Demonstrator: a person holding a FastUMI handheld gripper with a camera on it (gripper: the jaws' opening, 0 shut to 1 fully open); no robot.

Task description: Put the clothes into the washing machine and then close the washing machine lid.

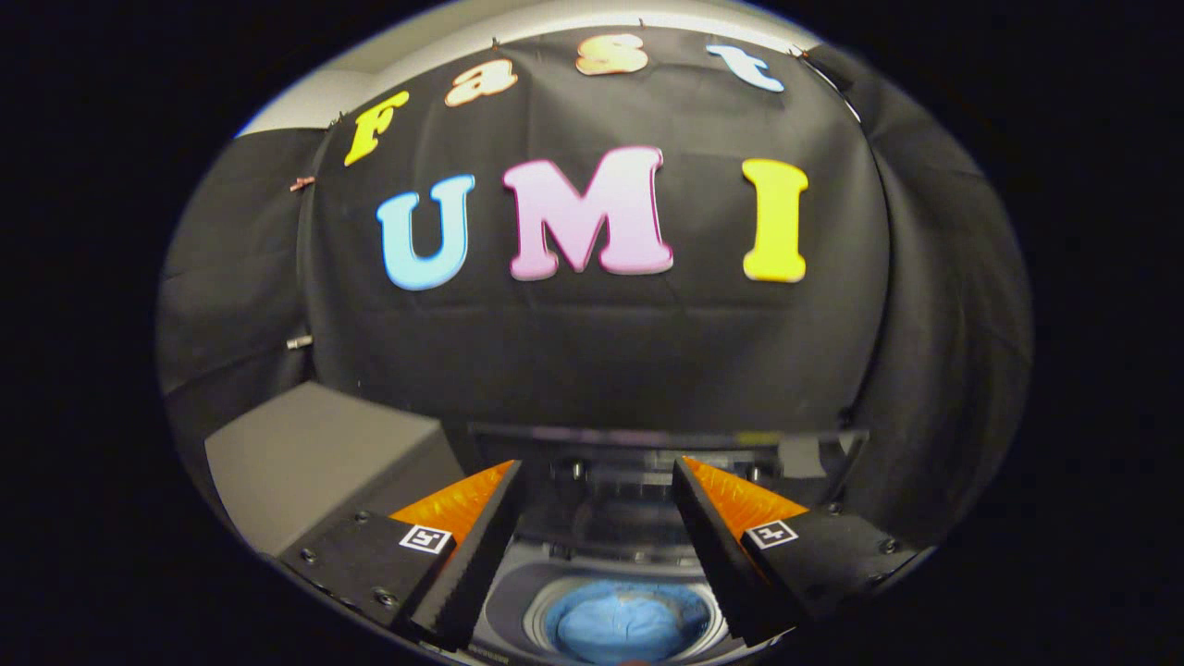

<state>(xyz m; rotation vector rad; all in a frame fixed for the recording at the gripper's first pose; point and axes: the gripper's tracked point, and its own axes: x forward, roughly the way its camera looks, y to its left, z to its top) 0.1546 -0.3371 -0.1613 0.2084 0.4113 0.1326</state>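
A small grey top-loading washing machine (509, 601) sits below and just ahead of my fingers. Blue clothes (622, 624) lie bunched inside its round drum. The dark see-through lid (638, 481) stands raised at the back of the machine, beyond the fingers. My gripper (597, 472) is open above the drum, with a wide gap and nothing between its fingers. The left finger (462, 546) and right finger (731, 546) frame the drum opening.
A grey box (314, 462) stands to the left of the machine, close to the left finger. The black cloth wall (601, 351) rises right behind the lid and wraps round both sides.
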